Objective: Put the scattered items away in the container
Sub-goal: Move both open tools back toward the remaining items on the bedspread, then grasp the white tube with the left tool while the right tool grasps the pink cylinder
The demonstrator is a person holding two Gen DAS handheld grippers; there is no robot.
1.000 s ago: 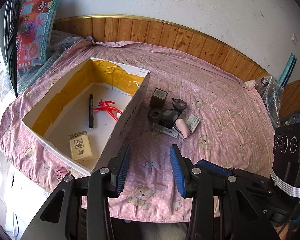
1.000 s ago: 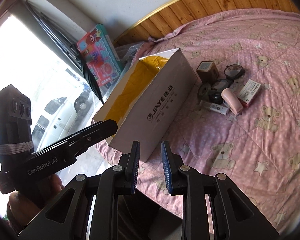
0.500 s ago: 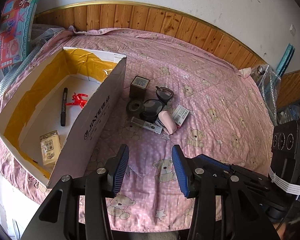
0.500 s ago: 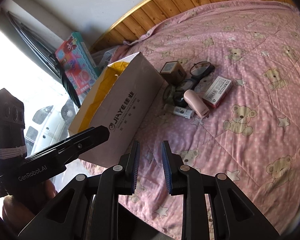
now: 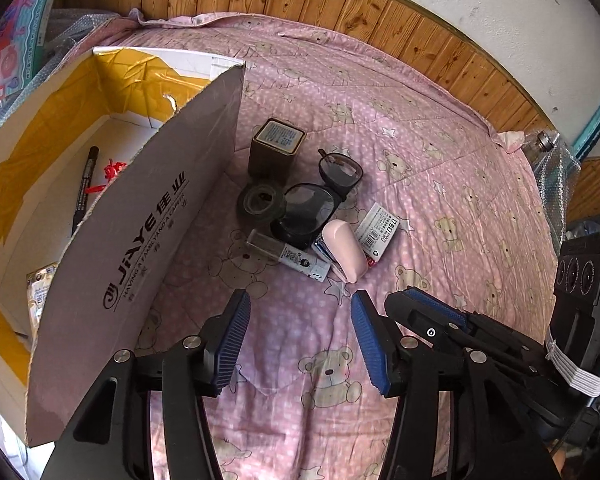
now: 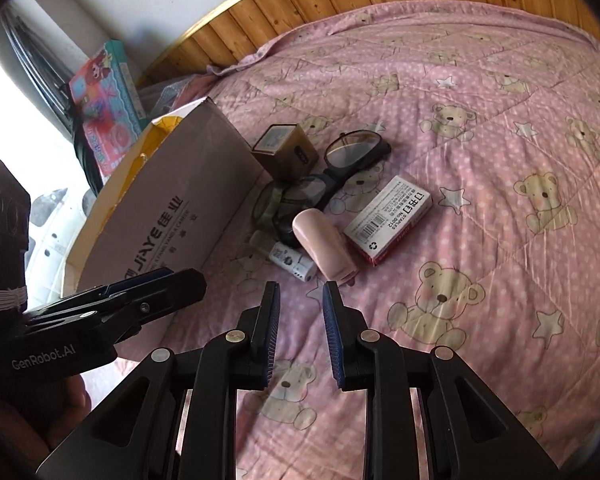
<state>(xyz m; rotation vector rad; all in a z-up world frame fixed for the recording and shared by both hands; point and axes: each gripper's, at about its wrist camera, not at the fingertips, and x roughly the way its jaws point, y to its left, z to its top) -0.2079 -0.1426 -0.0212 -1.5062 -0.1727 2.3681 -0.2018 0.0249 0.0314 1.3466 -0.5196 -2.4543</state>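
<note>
Partway through, pile still waiting.
A pen (image 5: 85,184), red toy (image 5: 110,172) and packet (image 5: 40,294) lie in the box (image 5: 140,216); glasses (image 6: 354,152), stapler (image 6: 324,246) and the rest lie beside it. Left gripper (image 5: 300,336) gapes empty, right gripper (image 6: 301,332) narrower, also empty.

A pink stapler (image 6: 324,246), staple box (image 6: 388,218), glasses (image 6: 354,152) and tape roll (image 5: 260,202) lie clustered beside the open cardboard box (image 5: 140,216) on the bed.
</note>
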